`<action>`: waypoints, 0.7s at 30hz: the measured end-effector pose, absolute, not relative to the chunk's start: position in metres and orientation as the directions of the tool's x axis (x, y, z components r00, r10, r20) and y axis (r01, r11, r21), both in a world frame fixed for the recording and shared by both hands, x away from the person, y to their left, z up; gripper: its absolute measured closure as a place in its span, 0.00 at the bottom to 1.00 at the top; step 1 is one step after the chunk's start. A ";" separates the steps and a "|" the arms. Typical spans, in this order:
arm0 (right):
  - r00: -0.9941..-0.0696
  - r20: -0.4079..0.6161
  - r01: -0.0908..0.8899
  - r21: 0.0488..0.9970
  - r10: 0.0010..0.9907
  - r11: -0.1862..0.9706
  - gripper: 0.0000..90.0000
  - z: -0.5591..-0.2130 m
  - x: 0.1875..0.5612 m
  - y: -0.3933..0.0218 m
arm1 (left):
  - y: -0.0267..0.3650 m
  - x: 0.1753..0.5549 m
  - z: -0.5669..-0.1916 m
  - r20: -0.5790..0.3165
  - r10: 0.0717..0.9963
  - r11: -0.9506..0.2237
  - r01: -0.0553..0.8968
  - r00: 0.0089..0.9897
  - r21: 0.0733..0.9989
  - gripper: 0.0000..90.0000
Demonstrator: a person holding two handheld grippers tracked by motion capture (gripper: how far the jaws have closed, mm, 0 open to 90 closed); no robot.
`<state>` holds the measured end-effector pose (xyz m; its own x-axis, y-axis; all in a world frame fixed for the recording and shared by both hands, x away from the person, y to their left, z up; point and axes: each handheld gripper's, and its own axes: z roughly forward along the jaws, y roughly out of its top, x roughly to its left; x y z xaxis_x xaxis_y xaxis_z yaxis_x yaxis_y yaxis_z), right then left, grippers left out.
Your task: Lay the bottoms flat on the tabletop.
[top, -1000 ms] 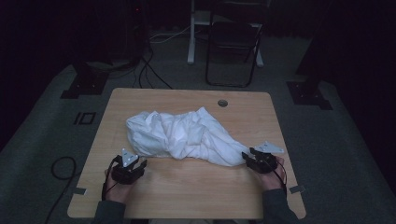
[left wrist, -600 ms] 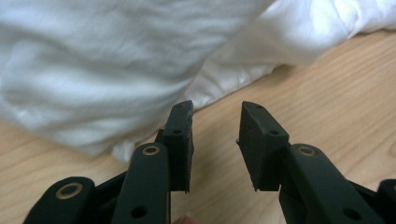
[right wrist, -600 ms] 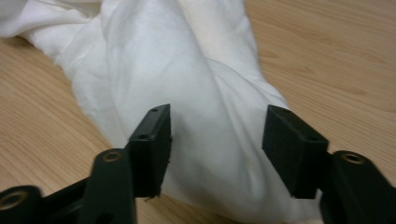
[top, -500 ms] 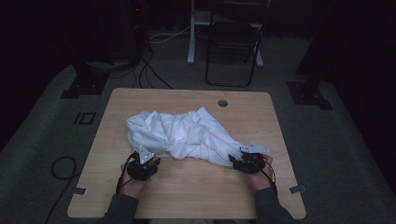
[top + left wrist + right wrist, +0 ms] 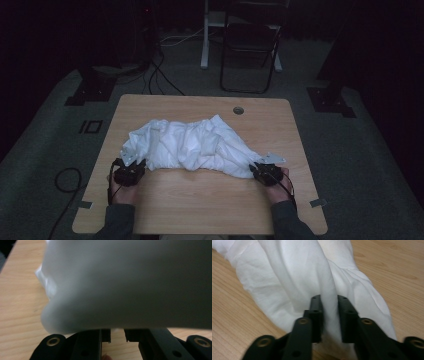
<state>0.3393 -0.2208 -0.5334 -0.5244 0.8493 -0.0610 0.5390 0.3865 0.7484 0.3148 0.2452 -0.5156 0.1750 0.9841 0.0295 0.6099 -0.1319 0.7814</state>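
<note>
Hands come in from the near edge of the tabletop (image 5: 200, 200), each one holding a gripper. The left gripper (image 5: 131, 167) stands at the near left corner of the white cloth (image 5: 195, 147). In the left gripper view its fingers (image 5: 106, 333) have just been closing; a narrow gap is left between them and the cloth (image 5: 130, 285) hangs blurred right above, so one cannot tell if the pads already press on a fold. The right gripper (image 5: 261, 170) is at the near right tip of the cloth. In the right gripper view its fingers (image 5: 316, 312) have also just been closing, and now they are clamped on a ridge of the cloth (image 5: 294, 277) that runs between them.

The cloth itself lies crumpled in the middle of the tabletop, spread from left to right, with many folds and no flat part. A small white scrap (image 5: 272, 158) lies just beside the right gripper.

As a judgement, the work is at its beginning: the two ends are being taken, the right one is secured, the left one is perhaps not yet. Lifting, pulling the cloth straight and laying it flat or folding it are all left to do.

Farther away, beyond the tabletop, a dark chair (image 5: 250, 45) stands on the floor and some cables (image 5: 160, 75) lie there.
</note>
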 end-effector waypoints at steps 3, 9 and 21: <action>-0.521 -0.076 0.534 0.748 0.850 0.395 0.93 -0.533 0.338 -0.221 | 0.253 0.313 -0.516 0.020 0.989 -0.106 0.612 0.146 0.783 0.85; -0.485 -0.102 0.539 0.748 0.869 0.389 0.94 -0.531 0.338 -0.228 | 0.261 0.310 -0.521 0.023 0.990 -0.107 0.631 0.140 0.769 0.83; -0.309 -0.132 0.603 0.739 0.942 0.301 0.93 -0.527 0.335 -0.278 | 0.248 0.315 -0.530 0.022 0.978 -0.154 0.642 0.209 0.751 0.79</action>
<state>0.3351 -0.2782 -0.5272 -0.3085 0.9420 -0.1322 0.6025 0.3011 0.7391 0.3150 0.2476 -0.5303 0.2087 0.9777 0.0221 0.6418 -0.1540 0.7513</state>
